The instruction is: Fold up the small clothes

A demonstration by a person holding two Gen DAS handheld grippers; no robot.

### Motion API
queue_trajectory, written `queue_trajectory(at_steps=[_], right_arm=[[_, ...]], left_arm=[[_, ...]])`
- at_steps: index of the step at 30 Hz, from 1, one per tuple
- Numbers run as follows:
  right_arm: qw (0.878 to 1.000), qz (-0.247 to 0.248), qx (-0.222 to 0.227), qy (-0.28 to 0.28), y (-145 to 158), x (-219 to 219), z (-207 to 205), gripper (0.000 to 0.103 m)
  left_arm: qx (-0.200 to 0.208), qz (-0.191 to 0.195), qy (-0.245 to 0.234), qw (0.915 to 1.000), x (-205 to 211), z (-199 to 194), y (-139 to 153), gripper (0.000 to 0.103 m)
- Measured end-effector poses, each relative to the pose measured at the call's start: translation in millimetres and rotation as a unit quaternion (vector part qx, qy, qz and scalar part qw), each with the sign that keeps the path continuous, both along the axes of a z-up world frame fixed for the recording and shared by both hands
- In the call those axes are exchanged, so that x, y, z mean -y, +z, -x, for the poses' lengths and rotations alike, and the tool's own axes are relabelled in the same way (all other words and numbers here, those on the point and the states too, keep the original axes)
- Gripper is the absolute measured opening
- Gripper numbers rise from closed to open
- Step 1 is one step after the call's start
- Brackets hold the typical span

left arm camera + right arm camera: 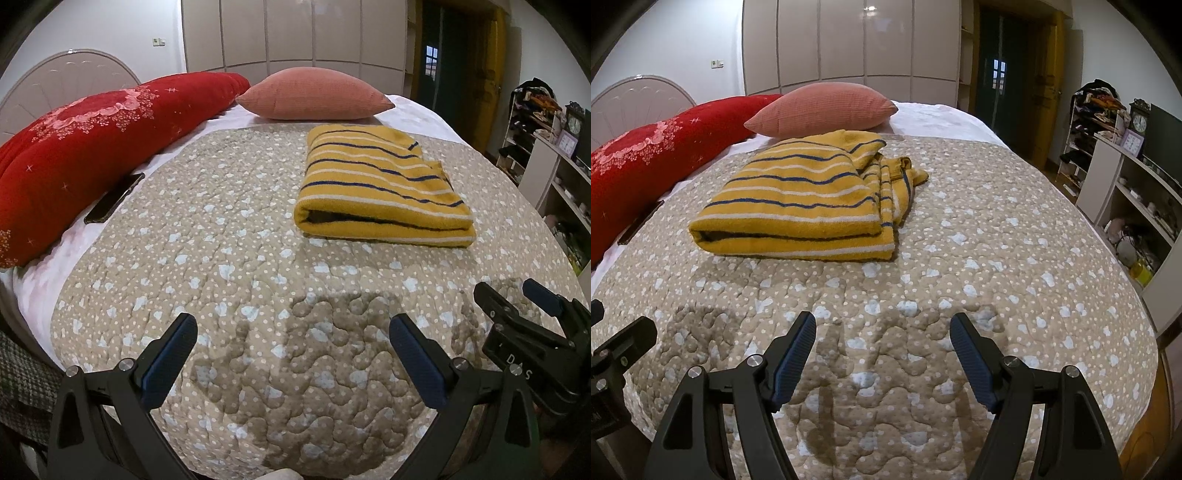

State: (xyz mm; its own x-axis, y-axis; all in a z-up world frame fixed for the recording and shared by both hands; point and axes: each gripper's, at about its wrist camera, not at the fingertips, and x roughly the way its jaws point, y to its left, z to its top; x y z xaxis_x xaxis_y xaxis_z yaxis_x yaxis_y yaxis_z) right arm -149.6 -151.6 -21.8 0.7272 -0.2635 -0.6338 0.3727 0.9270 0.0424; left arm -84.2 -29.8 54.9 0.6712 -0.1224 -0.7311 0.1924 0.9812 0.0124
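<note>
A yellow garment with blue and white stripes (380, 184) lies folded on the beige quilted bed cover (221, 258); it also shows in the right wrist view (801, 199), with a sleeve bunched at its right side. My left gripper (293, 332) is open and empty, held above the cover well short of the garment. My right gripper (882, 332) is open and empty, also near the bed's front. The right gripper also shows in the left wrist view (517, 299), at the right.
A red floral quilt (74, 147) lies along the left with a dark phone (114, 199) beside it. A pink pillow (314, 96) sits behind the garment. Shelves with clutter (1126, 177) stand to the right of the bed. A wardrobe (849, 44) stands behind.
</note>
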Motion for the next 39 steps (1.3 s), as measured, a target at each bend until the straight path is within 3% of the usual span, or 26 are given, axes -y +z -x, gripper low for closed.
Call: queue_trajectory(at_steps=[39], right_arm=[[1.000,0.000,0.003,-0.003,-2.6,-2.5,3.8,0.083]], left_arm=[[-0.008,-0.005,0.000,1.0000,-1.6,-0.6,-6.4,0.103]])
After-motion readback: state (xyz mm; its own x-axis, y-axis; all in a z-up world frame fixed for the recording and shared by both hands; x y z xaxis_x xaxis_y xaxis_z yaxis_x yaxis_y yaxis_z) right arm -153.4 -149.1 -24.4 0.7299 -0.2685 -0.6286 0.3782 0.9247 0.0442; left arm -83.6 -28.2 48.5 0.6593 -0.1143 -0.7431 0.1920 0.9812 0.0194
